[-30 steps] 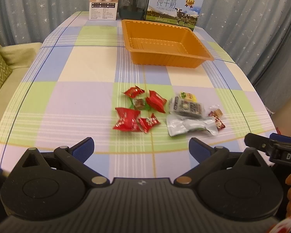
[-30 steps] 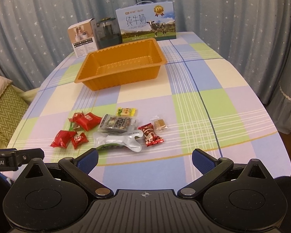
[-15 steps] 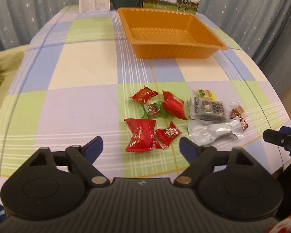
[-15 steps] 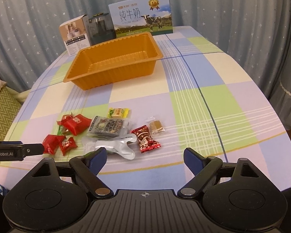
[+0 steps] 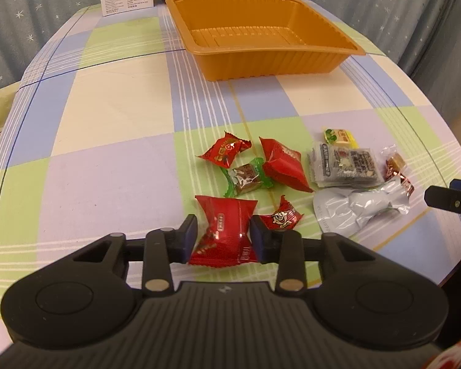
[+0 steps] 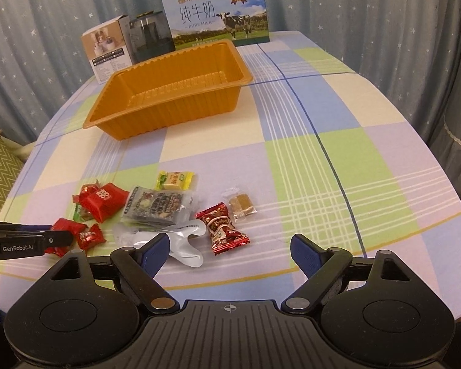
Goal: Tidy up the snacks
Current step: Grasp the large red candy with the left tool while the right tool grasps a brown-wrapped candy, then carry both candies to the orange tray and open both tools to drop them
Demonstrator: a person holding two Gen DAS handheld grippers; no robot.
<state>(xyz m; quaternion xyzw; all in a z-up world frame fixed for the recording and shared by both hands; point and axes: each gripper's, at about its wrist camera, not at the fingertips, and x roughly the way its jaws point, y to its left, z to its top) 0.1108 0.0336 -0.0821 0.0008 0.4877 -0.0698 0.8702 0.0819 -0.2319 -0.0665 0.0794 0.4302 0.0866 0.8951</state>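
Large red crinkled foil candy packet (image 5: 222, 230) lies flat between the closing left claw (image 5: 223, 240) pads, pinched at its waist. Small red wrapped candy (image 5: 281, 217) just right of the claw. Empty orange ribbed plastic tray (image 5: 261, 61) well beyond.

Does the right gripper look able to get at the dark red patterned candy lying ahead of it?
Probably yes. The right gripper stands open, and the dark red candy lies just ahead between its fingers, only the silver pouch beside it to the left.
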